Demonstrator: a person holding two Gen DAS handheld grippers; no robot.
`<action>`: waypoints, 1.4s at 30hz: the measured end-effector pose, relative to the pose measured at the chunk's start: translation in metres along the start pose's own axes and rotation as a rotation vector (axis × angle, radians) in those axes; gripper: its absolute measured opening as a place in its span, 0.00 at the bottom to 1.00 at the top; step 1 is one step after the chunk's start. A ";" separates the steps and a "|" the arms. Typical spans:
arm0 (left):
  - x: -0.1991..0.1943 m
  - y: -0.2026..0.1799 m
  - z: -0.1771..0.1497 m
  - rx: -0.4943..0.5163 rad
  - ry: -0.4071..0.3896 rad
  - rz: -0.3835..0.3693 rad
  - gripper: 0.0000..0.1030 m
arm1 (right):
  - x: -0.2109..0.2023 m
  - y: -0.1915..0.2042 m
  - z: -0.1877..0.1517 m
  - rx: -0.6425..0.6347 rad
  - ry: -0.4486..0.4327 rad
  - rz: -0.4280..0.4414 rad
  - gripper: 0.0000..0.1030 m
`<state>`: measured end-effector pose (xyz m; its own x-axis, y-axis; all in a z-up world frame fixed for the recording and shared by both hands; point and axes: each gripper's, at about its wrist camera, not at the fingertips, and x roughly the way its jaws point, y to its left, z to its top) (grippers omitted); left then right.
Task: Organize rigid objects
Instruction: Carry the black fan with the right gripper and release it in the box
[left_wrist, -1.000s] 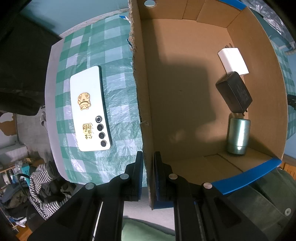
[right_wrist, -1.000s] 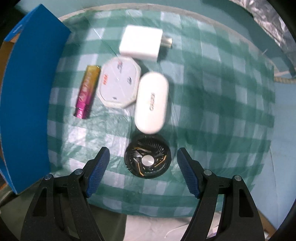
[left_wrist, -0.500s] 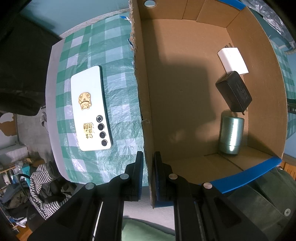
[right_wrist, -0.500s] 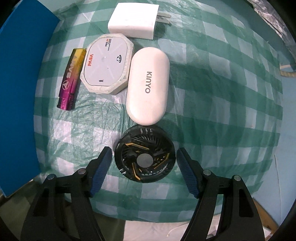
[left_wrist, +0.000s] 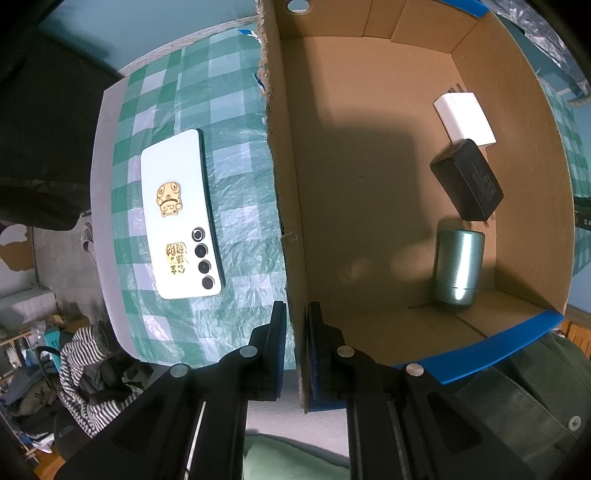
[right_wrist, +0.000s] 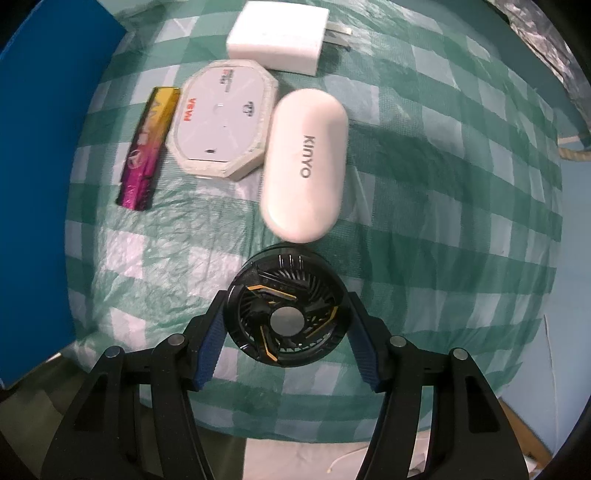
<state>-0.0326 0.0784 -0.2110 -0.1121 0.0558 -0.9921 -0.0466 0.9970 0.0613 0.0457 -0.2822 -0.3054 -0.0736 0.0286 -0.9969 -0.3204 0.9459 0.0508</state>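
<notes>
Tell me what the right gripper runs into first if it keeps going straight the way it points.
Most likely the round black fan. It lies on the checked tablecloth between the right gripper's blue pads, whose jaws have just been closing around it; contact is unclear. Past the fan, only the cloth.

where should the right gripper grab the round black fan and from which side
Across its round outer rim, coming straight down from above. The fan lies flat on the checked cloth, so only its curved sides give the pads a hold. The right gripper already straddles it, jaws just closing, not yet clearly pressing. The white Kinyo case sits close beyond it.
</notes>
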 end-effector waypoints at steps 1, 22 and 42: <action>0.000 0.000 0.000 0.000 0.000 0.000 0.11 | -0.004 0.002 -0.001 -0.010 -0.006 0.001 0.60; 0.000 0.002 -0.002 0.005 -0.005 -0.002 0.11 | -0.115 0.068 0.024 -0.195 -0.149 0.034 0.60; 0.000 0.003 0.002 0.005 -0.007 0.002 0.11 | -0.153 0.156 0.055 -0.428 -0.233 0.070 0.60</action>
<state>-0.0308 0.0813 -0.2111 -0.1050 0.0583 -0.9928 -0.0414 0.9972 0.0629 0.0588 -0.1211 -0.1479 0.0887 0.2052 -0.9747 -0.6854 0.7226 0.0897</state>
